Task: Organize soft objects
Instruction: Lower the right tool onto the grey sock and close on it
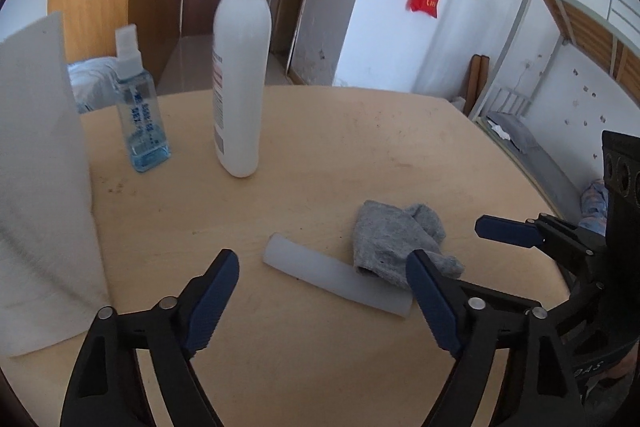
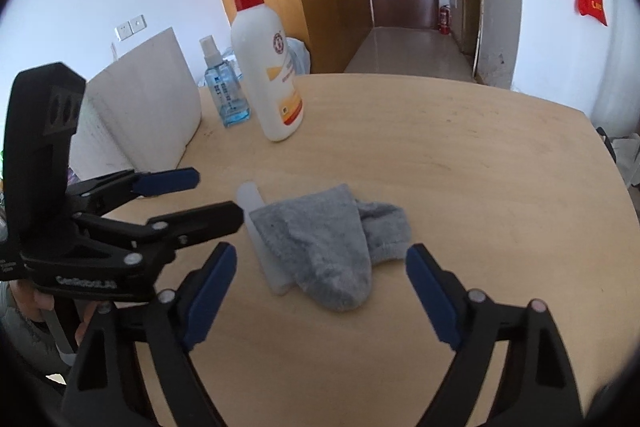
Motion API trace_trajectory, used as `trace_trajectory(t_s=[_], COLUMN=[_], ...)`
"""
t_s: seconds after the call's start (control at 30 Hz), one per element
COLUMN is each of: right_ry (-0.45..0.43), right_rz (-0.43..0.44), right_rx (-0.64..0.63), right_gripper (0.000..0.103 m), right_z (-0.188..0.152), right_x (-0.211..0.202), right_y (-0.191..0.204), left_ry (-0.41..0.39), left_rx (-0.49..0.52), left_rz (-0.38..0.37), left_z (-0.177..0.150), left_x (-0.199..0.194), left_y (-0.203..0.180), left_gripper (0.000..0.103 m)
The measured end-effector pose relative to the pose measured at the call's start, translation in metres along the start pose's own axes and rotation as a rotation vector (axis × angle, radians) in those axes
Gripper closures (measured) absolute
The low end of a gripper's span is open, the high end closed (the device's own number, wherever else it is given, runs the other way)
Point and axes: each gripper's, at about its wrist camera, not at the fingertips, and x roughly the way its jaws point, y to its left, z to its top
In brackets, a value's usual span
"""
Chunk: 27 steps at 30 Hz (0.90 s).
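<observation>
A crumpled grey sock (image 2: 320, 247) lies on the round wooden table (image 2: 460, 167), draped over one end of a pale, translucent tube (image 2: 250, 197). My right gripper (image 2: 322, 253) hovers just above the sock, open, and its blue pads touch nothing. In the left wrist view the tube (image 1: 320, 273) runs across the gap of my left gripper (image 1: 322, 263), which is open and holds nothing; the sock (image 1: 388, 231) covers the tube's right end. The left gripper (image 2: 218, 197) also shows at the left of the right wrist view, close beside the tube's far end.
A tall white pump bottle with a red top (image 1: 240, 67) and a small blue spray bottle (image 1: 140, 115) stand at the back left. A white board (image 2: 148, 107) leans at the table's left edge. Beyond the right rim is a metal bunk bed (image 1: 560, 47).
</observation>
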Motion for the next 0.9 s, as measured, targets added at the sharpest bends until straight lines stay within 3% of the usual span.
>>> trace_trajectory(t_s=[0.37,0.5,0.9], right_ry=[0.056,0.065,0.068], right_rz=[0.021,0.012,0.015], right_rx=[-0.014,-0.026,0.003], right_gripper=[0.032,0.034,0.064], right_z=[0.0,0.002,0.002], right_x=[0.018,0.024,0.025], right_y=[-0.005,-0.004,-0.008], left_ry=[0.047,0.064,0.064], left_rx=[-0.001,0.008,0.021], left_rz=[0.007,0.014,0.032], left_z=[0.003,0.001,0.0], left_x=[0.019,0.026,0.031], left_y=[0.004,0.005,0.004], left_gripper=[0.025,0.035,0.052])
